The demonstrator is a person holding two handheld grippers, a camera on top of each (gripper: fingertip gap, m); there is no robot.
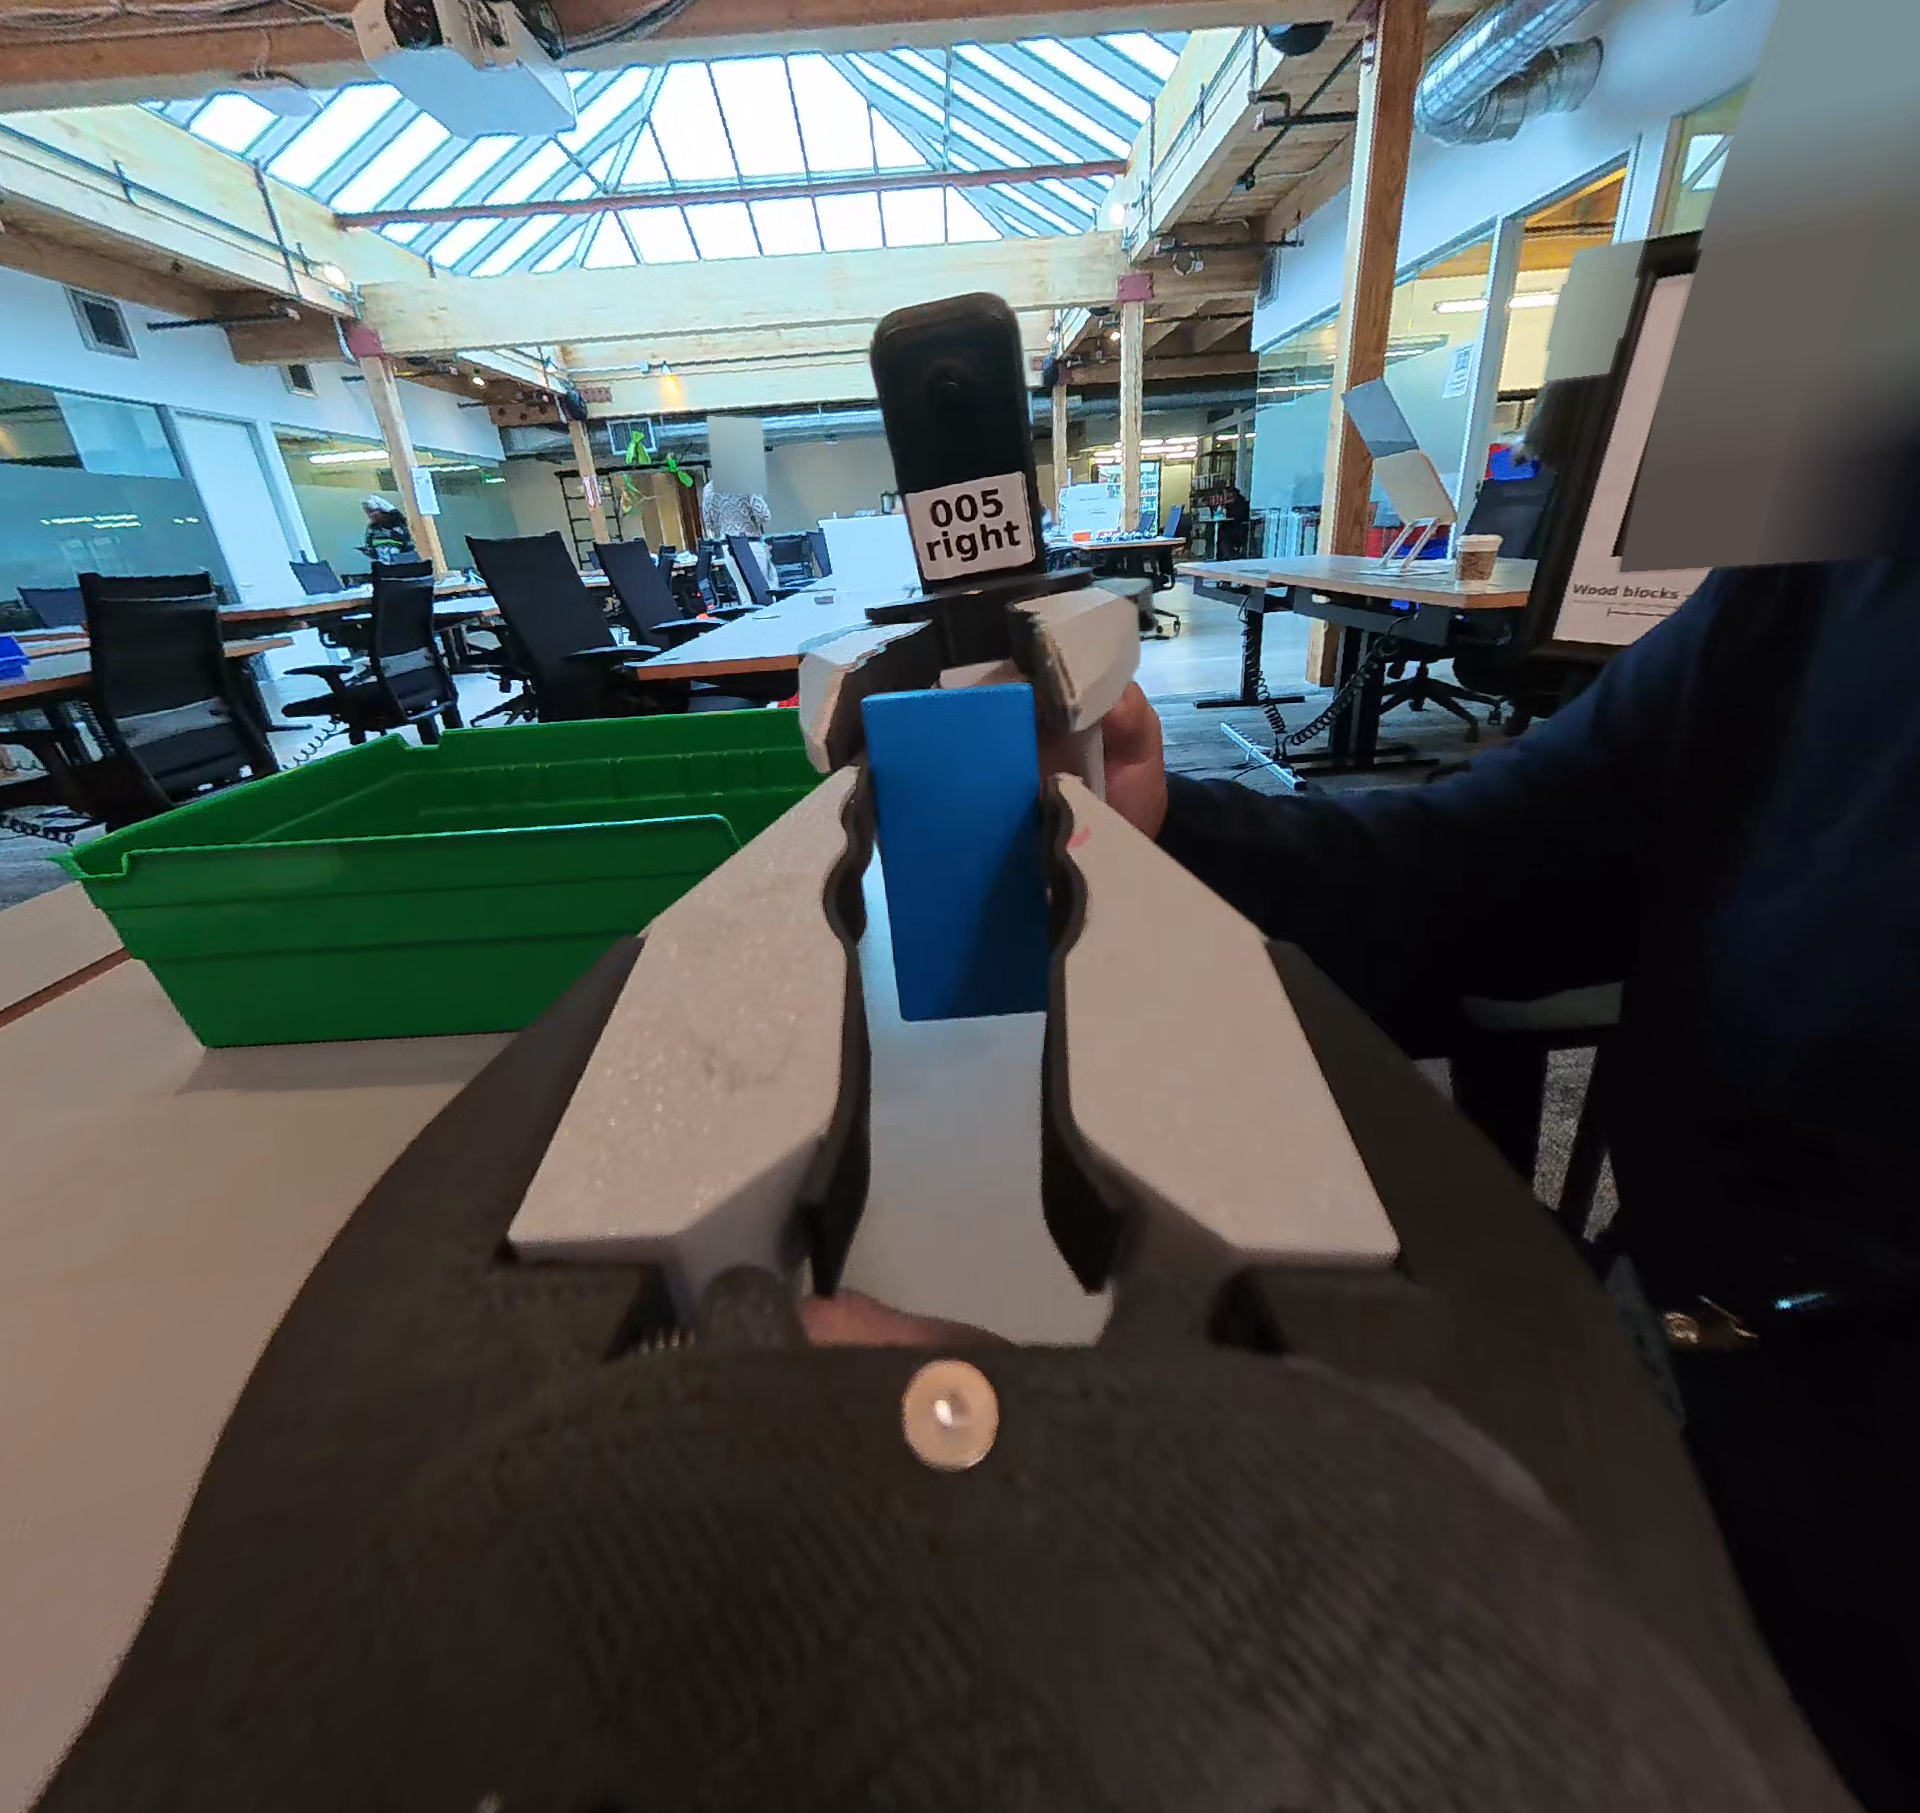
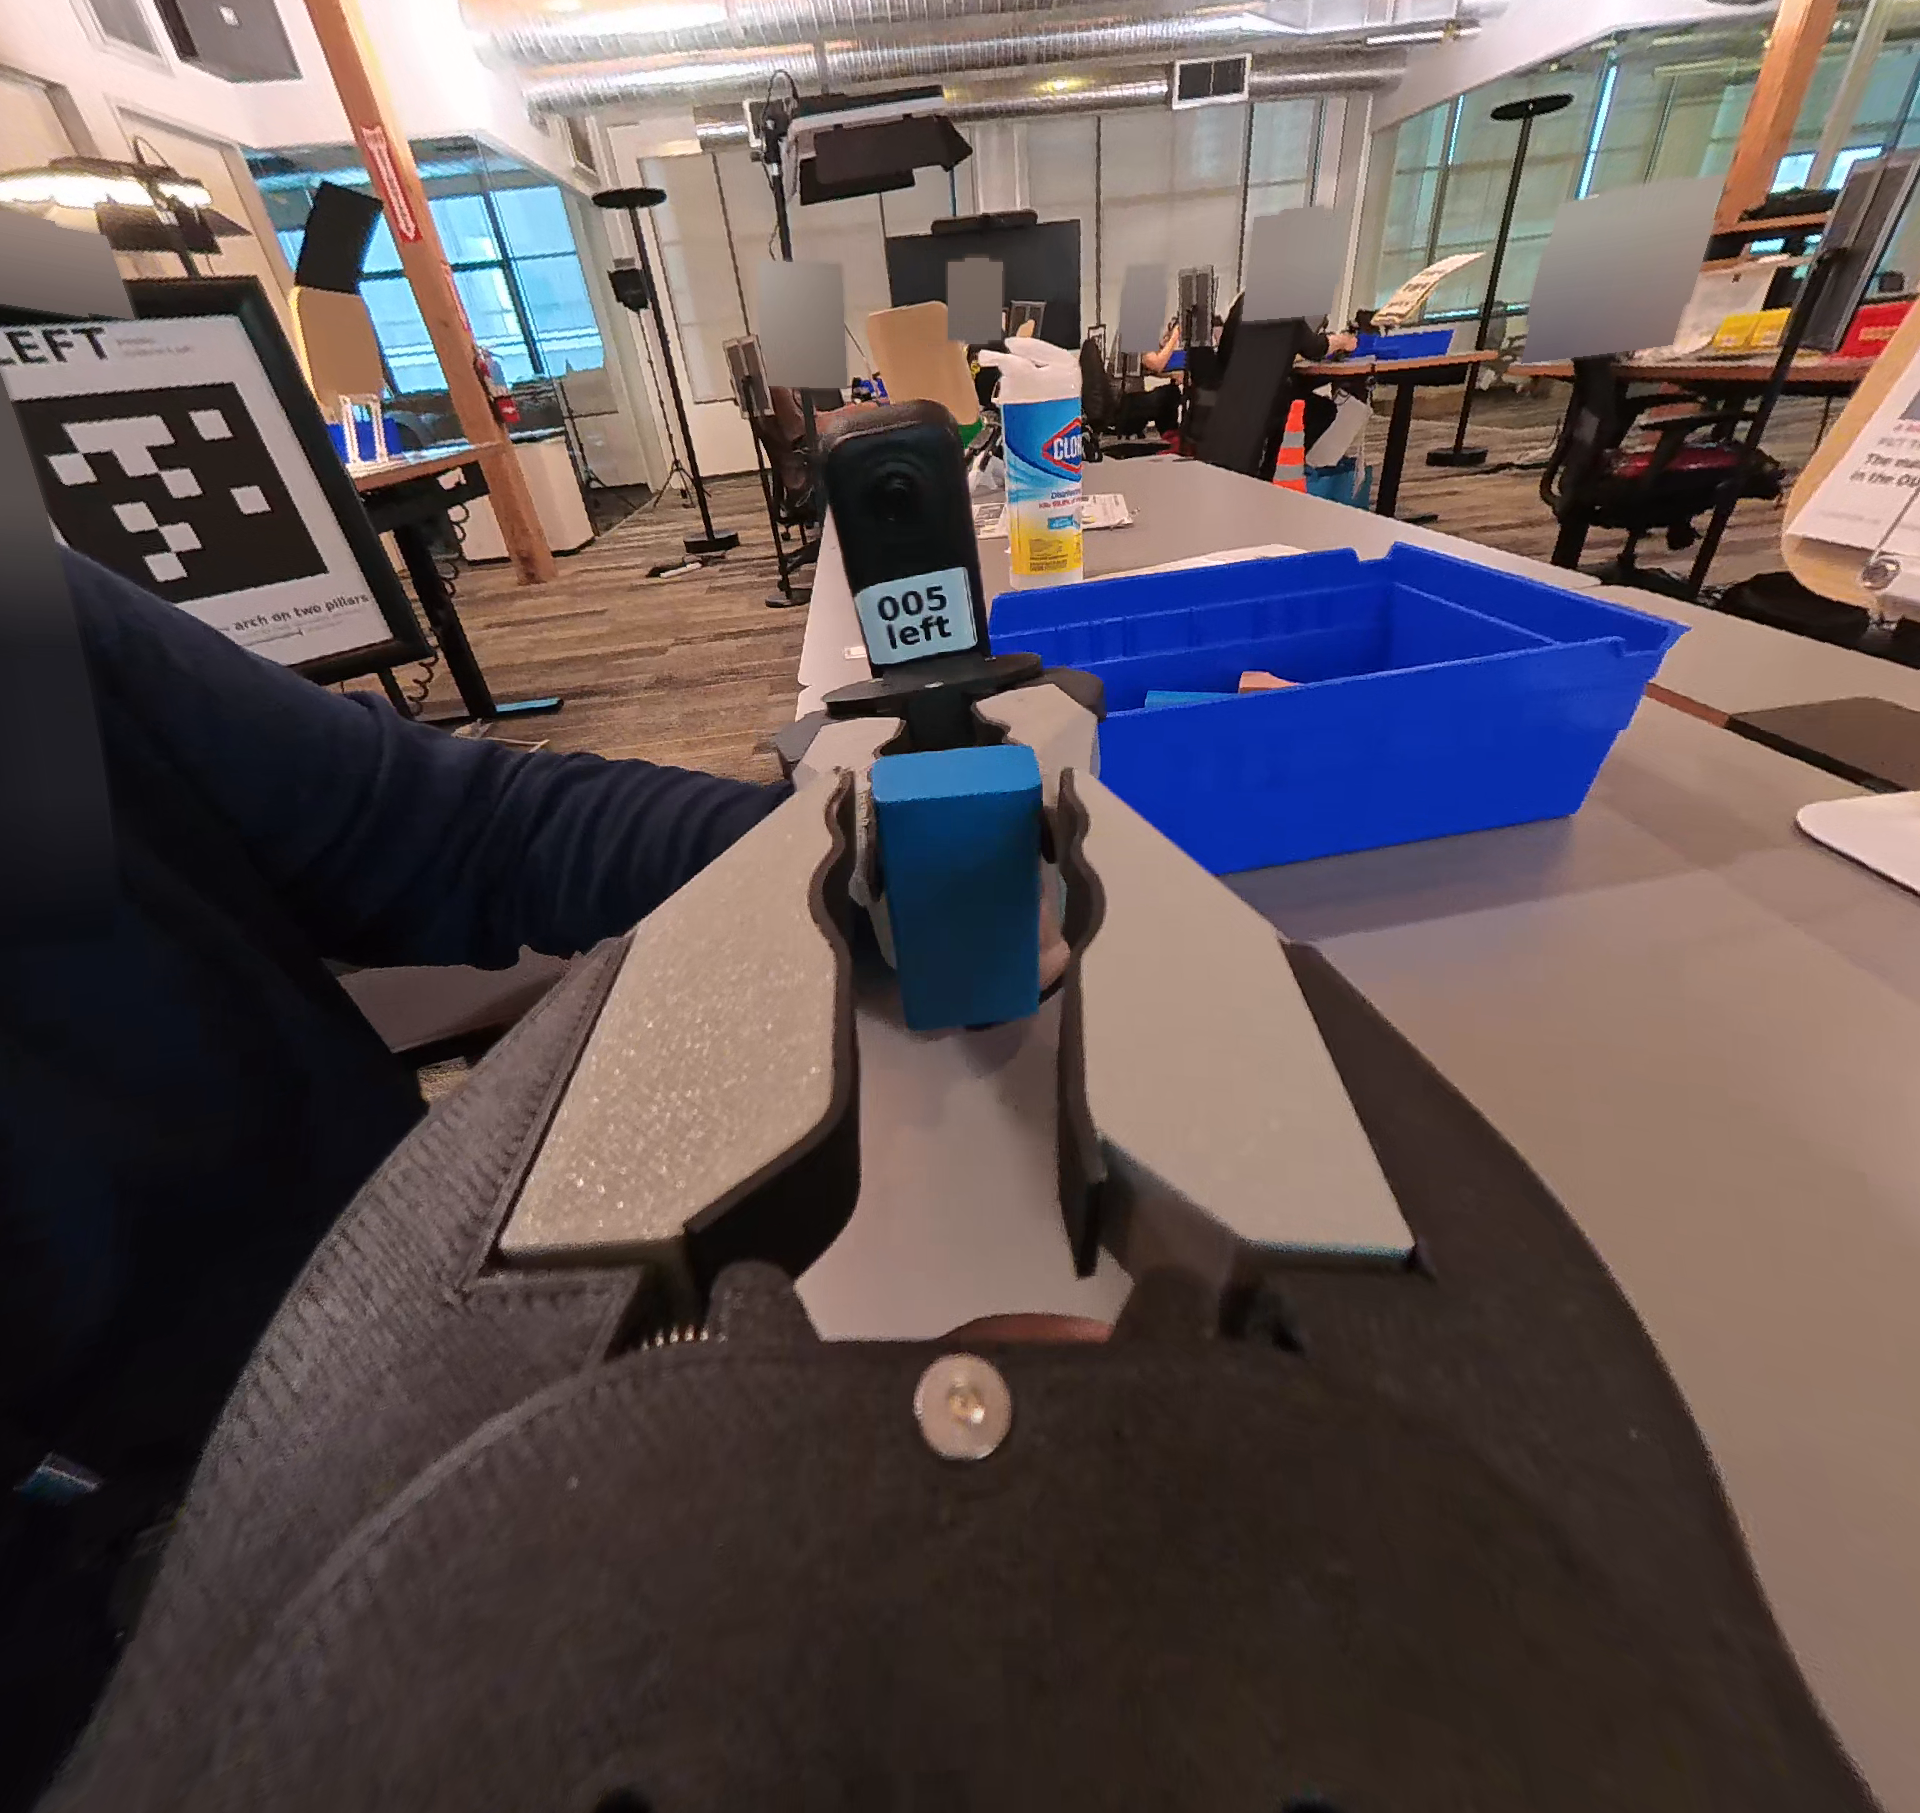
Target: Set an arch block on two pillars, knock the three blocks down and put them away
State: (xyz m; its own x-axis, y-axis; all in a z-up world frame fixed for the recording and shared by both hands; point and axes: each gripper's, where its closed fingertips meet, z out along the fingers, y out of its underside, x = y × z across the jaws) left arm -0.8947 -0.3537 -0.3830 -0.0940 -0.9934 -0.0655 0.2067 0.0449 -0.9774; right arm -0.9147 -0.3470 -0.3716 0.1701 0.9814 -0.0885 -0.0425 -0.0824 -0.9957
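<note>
Facing the right gripper (image 1: 961,714) head-on, the left wrist view has the left gripper (image 1: 954,859) closed partway on an upright blue block (image 1: 956,849), both wavy pads pressed to its sides. The block hides much of the right gripper's fingers behind it. A green bin (image 1: 416,890) stands on the table (image 1: 156,1192) at left, its inside mostly unseen.

In the right wrist view, the right gripper's pads (image 2: 1070,859) flank the same block (image 2: 956,880), with a narrow gap on the left side; contact cannot be settled. A blue bin (image 2: 1403,724) beyond holds pieces, only partly visible.
</note>
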